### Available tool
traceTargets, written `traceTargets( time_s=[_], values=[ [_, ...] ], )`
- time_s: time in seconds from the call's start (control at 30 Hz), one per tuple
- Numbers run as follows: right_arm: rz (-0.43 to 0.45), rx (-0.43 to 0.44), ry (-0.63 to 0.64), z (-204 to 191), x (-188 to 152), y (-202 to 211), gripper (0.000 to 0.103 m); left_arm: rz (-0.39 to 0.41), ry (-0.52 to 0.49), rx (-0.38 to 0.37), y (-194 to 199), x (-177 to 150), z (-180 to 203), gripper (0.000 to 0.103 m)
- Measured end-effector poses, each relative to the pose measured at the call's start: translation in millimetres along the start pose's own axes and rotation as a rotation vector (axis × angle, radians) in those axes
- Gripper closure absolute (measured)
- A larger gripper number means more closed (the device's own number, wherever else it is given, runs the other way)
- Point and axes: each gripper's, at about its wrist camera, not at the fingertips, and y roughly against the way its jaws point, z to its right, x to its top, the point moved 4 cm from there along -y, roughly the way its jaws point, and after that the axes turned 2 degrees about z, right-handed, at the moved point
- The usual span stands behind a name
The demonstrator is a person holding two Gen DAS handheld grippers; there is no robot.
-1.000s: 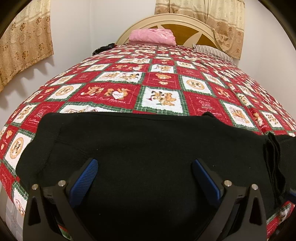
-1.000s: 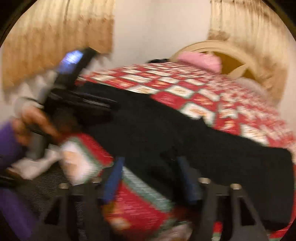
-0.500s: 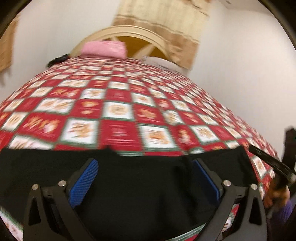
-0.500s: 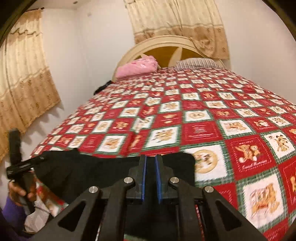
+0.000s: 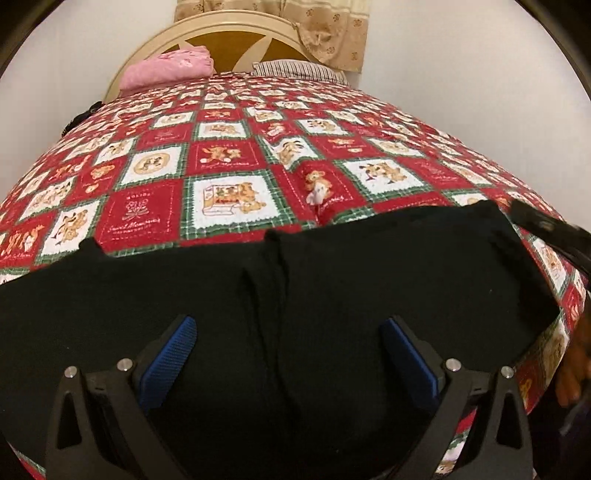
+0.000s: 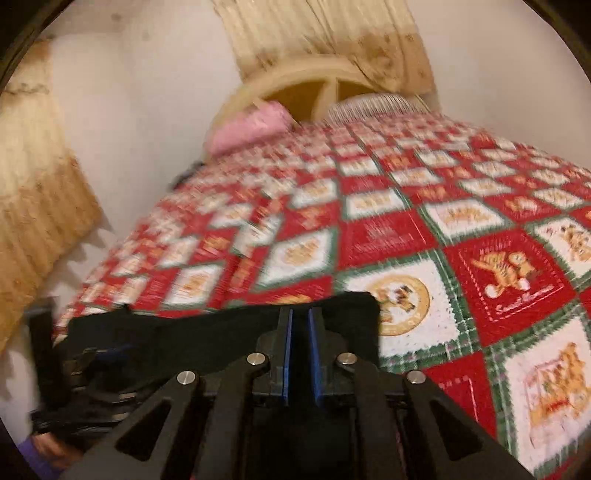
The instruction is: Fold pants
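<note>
Black pants (image 5: pixel 332 280) lie flat along the near edge of the bed, with lengthwise folds near the middle. My left gripper (image 5: pixel 288 339) is open, its blue pads wide apart just above the pants, holding nothing. In the right wrist view the pants (image 6: pixel 207 336) show as a dark strip at the bed's edge. My right gripper (image 6: pixel 298 325) has its blue pads almost together over the pants' right end; whether cloth is pinched between them cannot be told. The right gripper's body shows at the right edge of the left wrist view (image 5: pixel 543 229).
The bed has a red, white and green patchwork quilt (image 5: pixel 229 162). A pink pillow (image 5: pixel 166 70) and a striped pillow (image 5: pixel 299 68) lie by the cream headboard (image 5: pixel 229 33). Beige curtains (image 6: pixel 40 206) hang on the walls. The left gripper (image 6: pixel 85 373) shows in the right wrist view.
The left gripper has swung right along the pants and stays open. The right gripper closed half a second ago and has since moved a little; its view is blurred.
</note>
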Motion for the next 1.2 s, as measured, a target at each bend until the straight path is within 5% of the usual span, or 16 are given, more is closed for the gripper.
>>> traceTargets(
  time_s=[0.27,0.5,0.7,0.97,1.03,1.1,1.2],
  values=[
    [-0.059,-0.057,0.018,-1.2,-59.8,11.9,0.093,0.005,-0.01,0.018,-5.0,-1.8,0.4,0.0],
    [-0.05,-0.069,-0.055,-3.8,-53.6,14.6,0.093,-0.012,0.008,0.027,8.8,-2.6,-13.4,0.0],
    [0.03,0.047,0.019,-60.7,-38.8,35.0,0.093,0.063,0.127,0.124,54.1,-5.8,-85.3,0.0],
    [0.004,0.223,0.132,-157.8,-47.2,4.8,0.092,0.161,0.4,0.43,126.2,-47.4,-236.4,0.0],
    [-0.014,0.249,0.14,-172.5,-52.6,-0.9,0.083,0.16,0.471,0.474,134.0,-60.9,-263.4,0.0],
    [-0.024,0.26,0.153,-182.3,-59.0,-4.2,0.055,0.166,0.512,0.497,137.0,-70.0,-278.7,0.0],
    [-0.025,0.257,0.164,-185.5,-65.3,-1.0,0.049,0.172,0.528,0.529,131.0,-75.3,-291.3,0.0]
  ],
)
